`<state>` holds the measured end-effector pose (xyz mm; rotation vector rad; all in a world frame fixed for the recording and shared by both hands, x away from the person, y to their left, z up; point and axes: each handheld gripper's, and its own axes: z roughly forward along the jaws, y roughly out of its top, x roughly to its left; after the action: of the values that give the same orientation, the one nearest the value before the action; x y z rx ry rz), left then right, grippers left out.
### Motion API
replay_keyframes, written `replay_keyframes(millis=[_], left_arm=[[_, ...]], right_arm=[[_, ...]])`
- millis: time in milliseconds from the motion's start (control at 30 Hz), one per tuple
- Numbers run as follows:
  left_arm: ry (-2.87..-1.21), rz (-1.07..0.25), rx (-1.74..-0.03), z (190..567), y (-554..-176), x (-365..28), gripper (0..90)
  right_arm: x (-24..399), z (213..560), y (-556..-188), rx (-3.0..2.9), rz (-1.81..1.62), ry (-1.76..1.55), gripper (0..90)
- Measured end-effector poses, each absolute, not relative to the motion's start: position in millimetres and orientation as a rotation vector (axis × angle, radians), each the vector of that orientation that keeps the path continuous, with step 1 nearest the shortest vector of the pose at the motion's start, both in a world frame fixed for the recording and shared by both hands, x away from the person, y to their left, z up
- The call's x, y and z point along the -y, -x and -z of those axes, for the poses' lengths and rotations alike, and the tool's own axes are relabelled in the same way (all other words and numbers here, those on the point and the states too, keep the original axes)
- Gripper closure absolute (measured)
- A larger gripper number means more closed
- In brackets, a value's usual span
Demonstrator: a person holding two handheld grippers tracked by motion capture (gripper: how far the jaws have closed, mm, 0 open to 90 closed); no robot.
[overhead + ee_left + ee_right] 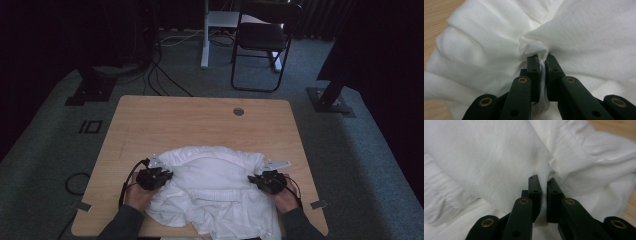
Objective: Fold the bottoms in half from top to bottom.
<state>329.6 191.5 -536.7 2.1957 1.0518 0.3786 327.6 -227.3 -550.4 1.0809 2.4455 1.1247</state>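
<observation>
A wooden counter [165, 120] is set in a dim room on grey carpet, with a black chair [262, 37] beyond it. A crumpled white garment [215, 192], possibly a shirt, is spread over the near half. A pinch of its fabric is clamped in the left hand-held gripper [167, 175] at its left edge, and another in the right hand-held gripper [253, 179] at its right edge.

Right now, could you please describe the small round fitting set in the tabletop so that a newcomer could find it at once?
Start at the wooden table and look past the crumpled white garment, which both grippers pinch at the near edge. Close to the far edge, right of centre, sits a small grey round grommet set into the bare wood. It is the one dark circle on the tabletop.
</observation>
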Motion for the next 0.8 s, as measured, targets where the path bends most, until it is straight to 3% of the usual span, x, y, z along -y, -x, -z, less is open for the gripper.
replay_keyframes(millis=[533, 800], left_arm=[[-2.093, -0.42, -1.193, 539, -376, -183, 84.7], [-2.108, -0.468, -1.253, 534, -428, -178, 84.6]], right_arm=[[219, 552, -379, -2.364, -1.071, -1.222, 84.5], [214, 549, -427, -2.329, -1.037, -1.293, 84.6]])
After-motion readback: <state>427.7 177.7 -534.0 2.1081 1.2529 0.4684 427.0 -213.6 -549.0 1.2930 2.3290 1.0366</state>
